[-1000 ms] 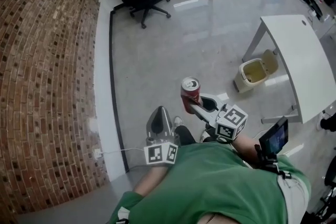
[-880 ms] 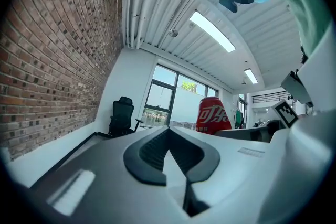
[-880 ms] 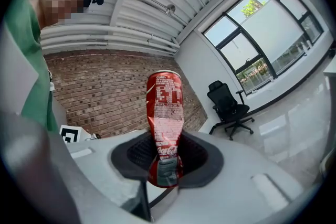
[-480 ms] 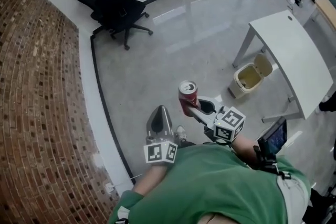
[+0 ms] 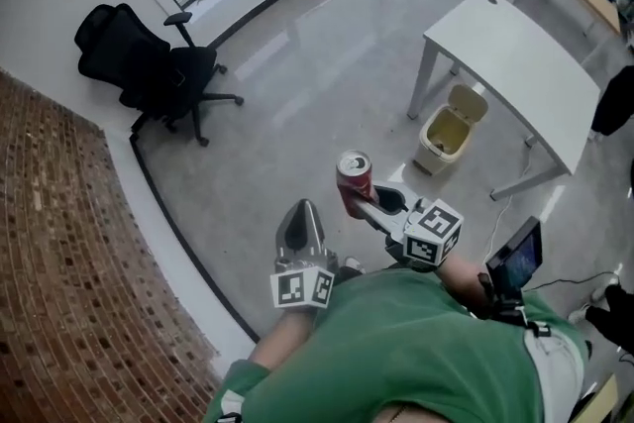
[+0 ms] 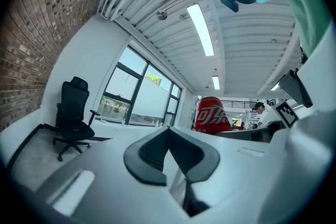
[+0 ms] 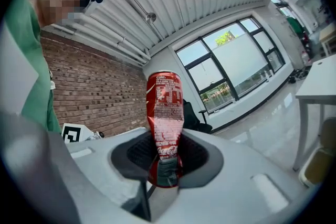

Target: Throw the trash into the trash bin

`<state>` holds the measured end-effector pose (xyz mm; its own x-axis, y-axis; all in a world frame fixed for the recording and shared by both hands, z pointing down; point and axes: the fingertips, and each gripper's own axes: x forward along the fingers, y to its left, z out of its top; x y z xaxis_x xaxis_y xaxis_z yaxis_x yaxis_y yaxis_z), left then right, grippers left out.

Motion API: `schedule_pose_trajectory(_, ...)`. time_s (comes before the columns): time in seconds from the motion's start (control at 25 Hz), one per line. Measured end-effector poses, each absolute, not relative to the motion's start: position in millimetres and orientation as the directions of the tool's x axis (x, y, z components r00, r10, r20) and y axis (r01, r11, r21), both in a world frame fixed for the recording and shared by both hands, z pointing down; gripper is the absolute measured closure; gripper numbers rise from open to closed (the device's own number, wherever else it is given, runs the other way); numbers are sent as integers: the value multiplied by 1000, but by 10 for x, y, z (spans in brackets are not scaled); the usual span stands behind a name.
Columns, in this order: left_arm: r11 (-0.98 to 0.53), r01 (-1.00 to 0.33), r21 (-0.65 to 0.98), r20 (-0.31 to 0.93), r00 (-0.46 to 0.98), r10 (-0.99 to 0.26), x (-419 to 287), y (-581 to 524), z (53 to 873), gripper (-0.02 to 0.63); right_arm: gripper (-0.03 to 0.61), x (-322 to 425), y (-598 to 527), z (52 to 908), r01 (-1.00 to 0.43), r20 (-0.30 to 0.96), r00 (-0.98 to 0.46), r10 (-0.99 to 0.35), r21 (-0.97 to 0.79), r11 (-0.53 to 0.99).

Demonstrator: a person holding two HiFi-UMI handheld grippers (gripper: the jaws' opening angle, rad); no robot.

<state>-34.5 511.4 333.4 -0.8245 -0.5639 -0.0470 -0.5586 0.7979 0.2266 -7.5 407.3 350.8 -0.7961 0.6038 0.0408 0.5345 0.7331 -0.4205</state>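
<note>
1. Red drinks can (image 5: 355, 177), dented aluminium, is the trash in hand. It stands upright between the jaws of the right gripper (image 5: 361, 201), which are clamped on its lower part. In the right gripper view the pads pinch the crumpled waist of the can (image 7: 164, 113), and we judge that the dent gives them a firmer seat than a round wall would.
2. Right gripper (image 7: 165, 161): pointing level, top of the can well above its tips. We judge that carrying it upright stops any dregs from spilling.
3. Left gripper (image 5: 300, 211): jaws brought together on nothing, held just to the left of the right one. In its own view the left gripper (image 6: 169, 132) shows the can (image 6: 211, 115) off to its right. We judge it idle, since one tool manages the can.
4. Trash bin (image 5: 428, 160): cream, lid tipped open, on the floor ahead and to the right of the right gripper, well apart from it, beside a leg of the white table (image 5: 505, 64).
5. Remaining: bring the can over the open bin, then part the jaws.
</note>
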Motion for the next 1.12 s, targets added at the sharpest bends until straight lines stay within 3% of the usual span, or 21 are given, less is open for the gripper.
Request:
schedule_pose_trajectory(0.2,708,-669,226,-48,-734,-678,-597,4949,3336,607,471,-222,3955,3535,428,45,-872,488,-414,803)
schedule_pose_trajectory(0.72,451,-850,271,-32,-476,-879,-465,3954,3358,607,471,270,3136,3552,104,94,-983,158,-427,898)
schedule_pose_trajectory(1.12,328,-910,254,-53,-352,-935,-241,3299,3196,607,471,520,2664,3467,11,80,-996,49,-420,908)
